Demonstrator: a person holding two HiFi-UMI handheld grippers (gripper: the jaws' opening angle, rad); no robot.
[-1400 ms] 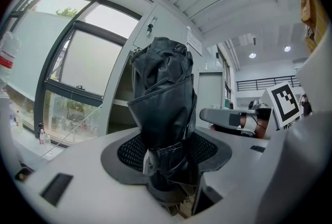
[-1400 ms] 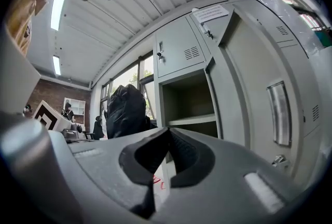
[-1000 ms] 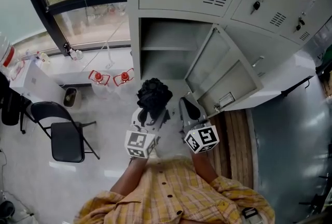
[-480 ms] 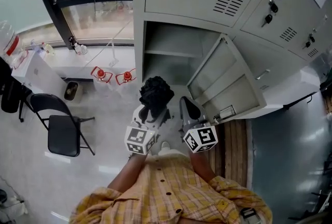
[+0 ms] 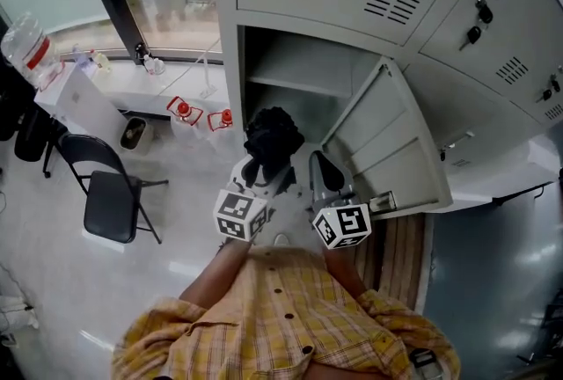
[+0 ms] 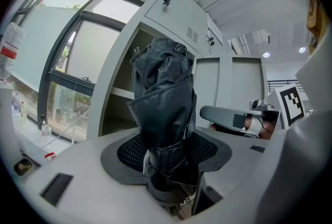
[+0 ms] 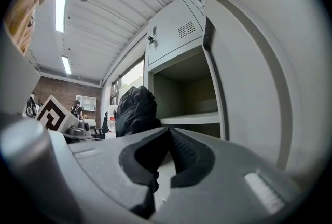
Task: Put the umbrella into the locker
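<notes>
Umbrella: A black folded umbrella point(image 5: 271, 139) is held upright, its fabric bunched loosely at the top. It is carried in front of the open compartment and is not yet inside.

Left gripper: The left gripper point(image 5: 260, 174) is clamped around the umbrella's lower part, with the wrapped fabric squeezed between the jaws.

Right gripper: The jaws of the right gripper point(image 7: 169, 135) are brought together with nothing between them. It is held just beside the umbrella, on the door side.

Locker: One compartment of the grey locker point(image 5: 299, 62) is open. Its door point(image 5: 387, 141) is swung out to the right, and a shelf point(image 5: 303, 88) is seen inside with bare space beneath.

Handling: The umbrella is judged light. The fabric is soft and probably slick, while the shaft within is likely stiff. A firm hold is best taken low on the tightly wrapped stem, where it is gripped now. The loose upper folds could slip, or could snag on the door edge.
</notes>
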